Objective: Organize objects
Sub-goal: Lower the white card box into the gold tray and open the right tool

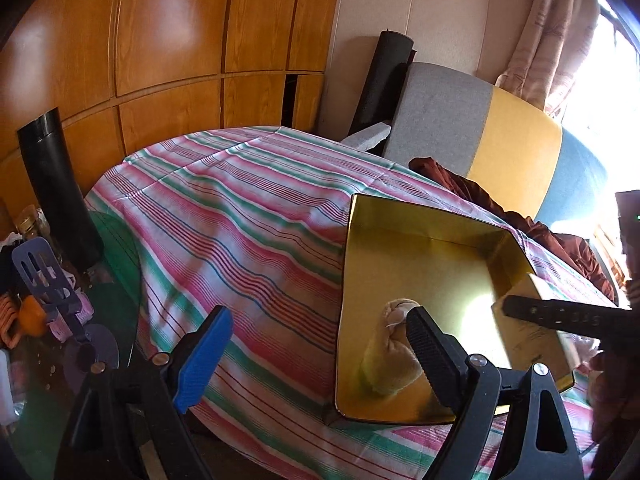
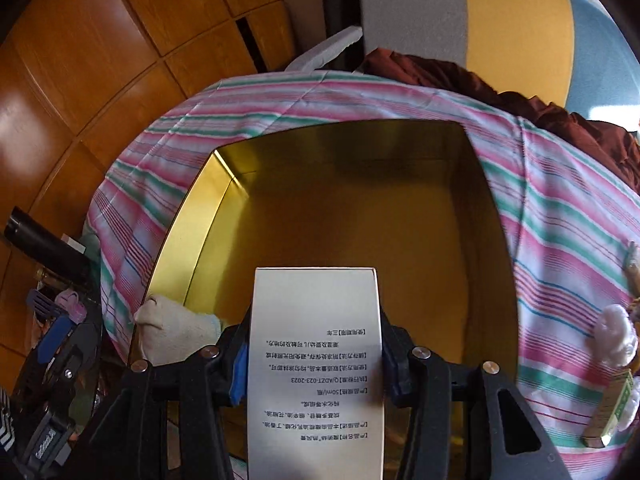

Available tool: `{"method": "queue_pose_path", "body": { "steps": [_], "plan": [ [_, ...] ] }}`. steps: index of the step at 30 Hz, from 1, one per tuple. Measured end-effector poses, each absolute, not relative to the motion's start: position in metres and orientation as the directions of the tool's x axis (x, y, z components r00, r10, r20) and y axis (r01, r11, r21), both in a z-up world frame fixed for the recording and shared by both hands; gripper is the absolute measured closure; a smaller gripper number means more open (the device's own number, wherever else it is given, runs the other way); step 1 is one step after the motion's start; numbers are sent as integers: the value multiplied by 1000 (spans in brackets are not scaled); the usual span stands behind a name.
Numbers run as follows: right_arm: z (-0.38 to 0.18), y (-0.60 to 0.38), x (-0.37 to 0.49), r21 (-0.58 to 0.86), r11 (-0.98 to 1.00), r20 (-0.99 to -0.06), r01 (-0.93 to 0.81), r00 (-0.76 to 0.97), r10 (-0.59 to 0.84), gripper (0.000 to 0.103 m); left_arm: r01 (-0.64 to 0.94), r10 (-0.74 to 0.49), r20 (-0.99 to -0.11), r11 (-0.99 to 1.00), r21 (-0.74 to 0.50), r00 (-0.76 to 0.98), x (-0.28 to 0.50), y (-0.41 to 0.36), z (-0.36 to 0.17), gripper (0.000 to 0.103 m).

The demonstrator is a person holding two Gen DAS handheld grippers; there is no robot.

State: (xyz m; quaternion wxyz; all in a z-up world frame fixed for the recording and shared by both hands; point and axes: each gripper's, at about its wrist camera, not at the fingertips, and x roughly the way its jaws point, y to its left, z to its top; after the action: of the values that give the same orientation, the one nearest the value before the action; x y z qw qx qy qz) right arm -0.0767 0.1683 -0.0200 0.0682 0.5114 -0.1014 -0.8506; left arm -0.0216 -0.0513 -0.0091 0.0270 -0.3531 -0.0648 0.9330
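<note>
while the right hand-held gripper (image 2: 316, 368) clamps a carton (image 2: 316, 360), a gold box (image 2: 180, 232) sits below.

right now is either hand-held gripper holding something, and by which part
The right hand-held gripper grips a white printed carton by its two long sides, about midway along, over the gold box. The left hand-held gripper stands open, holding nothing.

I'm in somebody's home, a lived-in room: glossy wooden wardrobe panels (image 1: 160, 52) up at ten o'clock, a curtain (image 1: 552, 40) catching daylight at two o'clock, a grey, yellow and blue cushioned sofa back (image 1: 480, 140), and a striped cloth (image 1: 240, 208) spread over the tabletop before me.
</note>
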Motion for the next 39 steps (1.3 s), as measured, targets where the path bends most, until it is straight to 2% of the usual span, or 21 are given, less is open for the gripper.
{"method": "queue_pose_path", "body": {
  "steps": [4, 10, 14, 21, 25, 27, 39],
  "plan": [
    [-41, 148, -89, 315, -949, -864, 23, -407, -297, 51, 24, 82, -667, -989, -148, -741, -22, -63, -16, 14],
    [-52, 140, -85, 472, -881, -817, 28, -362, -449, 48, 53, 70, -679, -986, -158, -731, -24, -74, -23, 14],
    [-46, 151, -78, 538, -843, -773, 8, -395, -497, 40, 44, 76, -673, -986, -159, -736, -24, -71, -22, 14],
    [-17, 178, -54, 415, -910, -785, -4, -508, -355, 39, 5, 91, -646, -989, -146, -758, -19, -59, -9, 10],
    [-8, 204, -32, 344, -938, -781, -41, -567, -262, 24, -32, 112, -641, -990, -135, -759, -16, -48, -4, 9],
    [-5, 217, -21, 317, -946, -776, -62, -591, -221, 20, -55, 124, -639, -990, -127, -759, -14, -40, -2, 8],
    [-5, 328, 46, 237, -928, -792, -288, -610, -13, 19, -298, 288, -620, -950, -90, -729, -3, 38, 17, 7]
  ]
}}
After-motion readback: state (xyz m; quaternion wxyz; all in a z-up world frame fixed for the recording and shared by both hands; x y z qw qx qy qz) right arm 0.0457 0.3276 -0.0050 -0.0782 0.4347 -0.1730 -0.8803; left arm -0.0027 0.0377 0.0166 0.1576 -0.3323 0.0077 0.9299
